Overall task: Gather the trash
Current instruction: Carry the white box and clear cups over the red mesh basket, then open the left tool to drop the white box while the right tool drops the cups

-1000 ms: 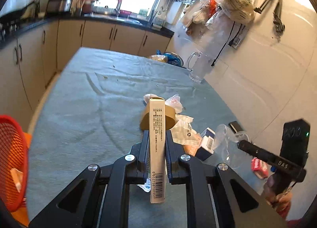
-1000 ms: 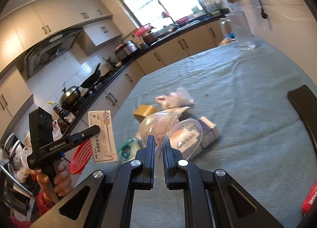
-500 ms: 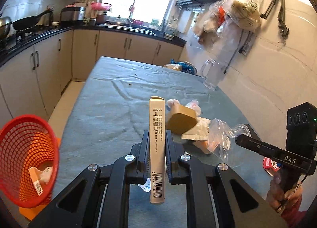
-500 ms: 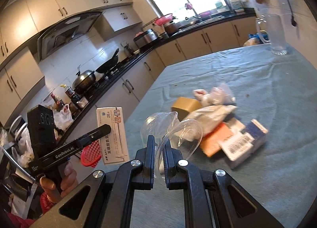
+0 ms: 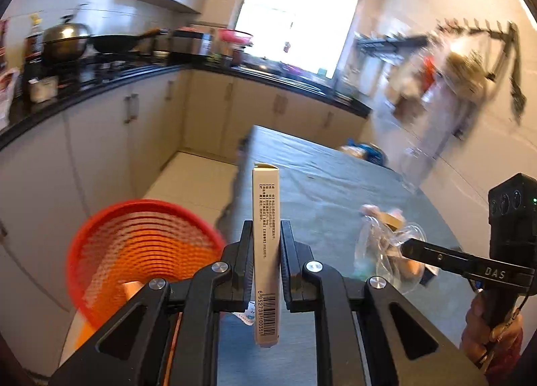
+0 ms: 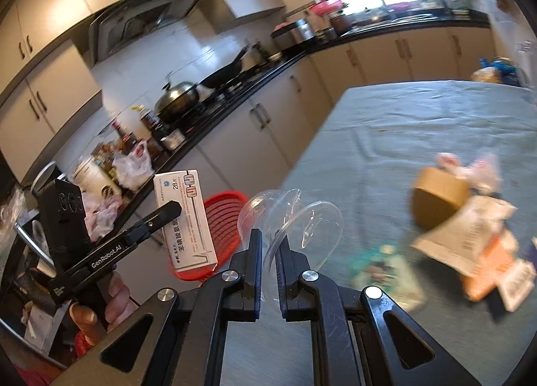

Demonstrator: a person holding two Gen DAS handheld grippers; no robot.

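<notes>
Now, through my left wrist camera, my left gripper [image 5: 265, 245] is clamped on one box [image 5: 266, 251], a slim white carton held by its flat faces. Its long axis runs along my fingers, barcode end toward me and the far end pointing up and away over the near left edge of the table [image 5: 322, 184]. One red basket [image 5: 134, 251] sits below and left of the table's edge, with a piece or two of trash inside; blur keeps me from counting them. Off to the right, my right gripper [image 5: 402, 246] is closed on one clear cup [image 5: 386, 251], held above the table's near right part. Behind the cup a little trash shows on the cloth, too blurred to count.

From my right wrist camera, my right gripper [image 6: 267, 248] pinches the cup's [image 6: 302, 228] thin wall between its two fingers; the cup is crumpled and its mouth opens up and toward the right. To the left, my left gripper [image 6: 174, 209] holds the box [image 6: 188, 221] upright, tilted slightly, over the floor beside the table's [image 6: 419, 124] left edge, with the basket [image 6: 221, 228] just behind it. One pile of trash [image 6: 470, 235] lies near the table's right edge: a brown block, wrappers, an orange packet, a teal packet.
</notes>
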